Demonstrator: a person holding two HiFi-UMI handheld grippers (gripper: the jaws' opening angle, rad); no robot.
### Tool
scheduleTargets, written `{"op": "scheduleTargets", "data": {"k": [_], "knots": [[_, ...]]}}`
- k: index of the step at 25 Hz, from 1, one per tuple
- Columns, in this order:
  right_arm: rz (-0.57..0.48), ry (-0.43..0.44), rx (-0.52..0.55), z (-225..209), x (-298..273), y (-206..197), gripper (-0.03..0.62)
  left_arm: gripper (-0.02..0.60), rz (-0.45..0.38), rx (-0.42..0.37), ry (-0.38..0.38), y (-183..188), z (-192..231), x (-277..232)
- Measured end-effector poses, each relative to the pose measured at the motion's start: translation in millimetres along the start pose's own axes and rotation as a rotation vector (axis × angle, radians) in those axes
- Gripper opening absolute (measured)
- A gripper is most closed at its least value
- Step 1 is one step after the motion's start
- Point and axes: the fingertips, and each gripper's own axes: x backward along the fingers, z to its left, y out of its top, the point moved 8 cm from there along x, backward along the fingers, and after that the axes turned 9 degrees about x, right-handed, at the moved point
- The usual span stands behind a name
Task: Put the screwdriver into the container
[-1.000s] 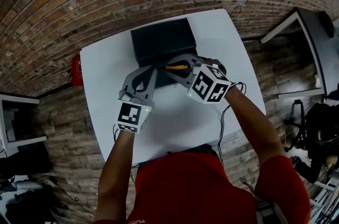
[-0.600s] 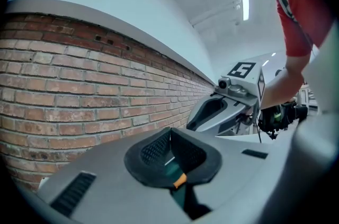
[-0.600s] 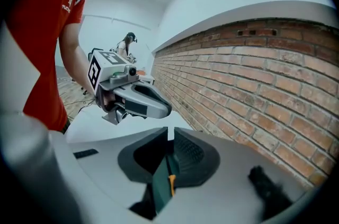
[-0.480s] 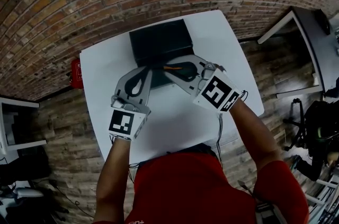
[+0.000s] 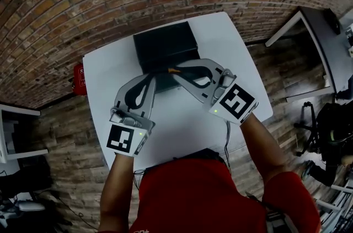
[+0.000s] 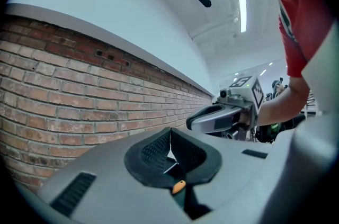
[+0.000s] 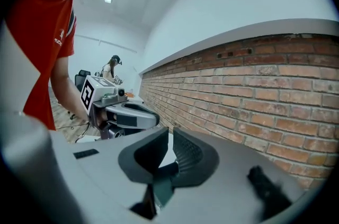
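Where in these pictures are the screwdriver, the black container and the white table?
screwdriver (image 5: 174, 69): head view, on its orange handle.
black container (image 5: 165, 44): head view, on its bare dark middle.
white table (image 5: 182, 126): head view, on the bare top near its front edge.

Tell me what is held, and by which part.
The left gripper pinches the screwdriver at its orange handle end; for the right gripper it cannot be told.

A red short-sleeved shirt (image 5: 190, 196) clothes the person, whose grey left tongs (image 5: 150, 76) and right tongs (image 5: 178, 69) each carry a white cube (image 5: 122, 138) of black square markers.
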Motion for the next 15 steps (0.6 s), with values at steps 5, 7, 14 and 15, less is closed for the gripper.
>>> {"op": "scheduleTargets", "data": {"k": [5, 7, 14, 15], "knots": [[-0.054, -0.038, -0.044, 4, 12, 10, 0.044, 0.014, -0.035, 0.002, -0.015, 8, -10, 10], [-0.072, -0.051, -0.063, 6, 16, 12, 0.044, 0.014, -0.046, 0.005, -0.017, 10, -13, 14], [-0.12, -0.08, -0.122, 19, 26, 17, 0.04, 0.014, -0.068, 0.025, -0.032, 16, -23, 18], [-0.125, -0.083, -0.128, 21, 27, 18, 0.04, 0.014, -0.07, 0.03, -0.034, 16, -26, 18]]}}
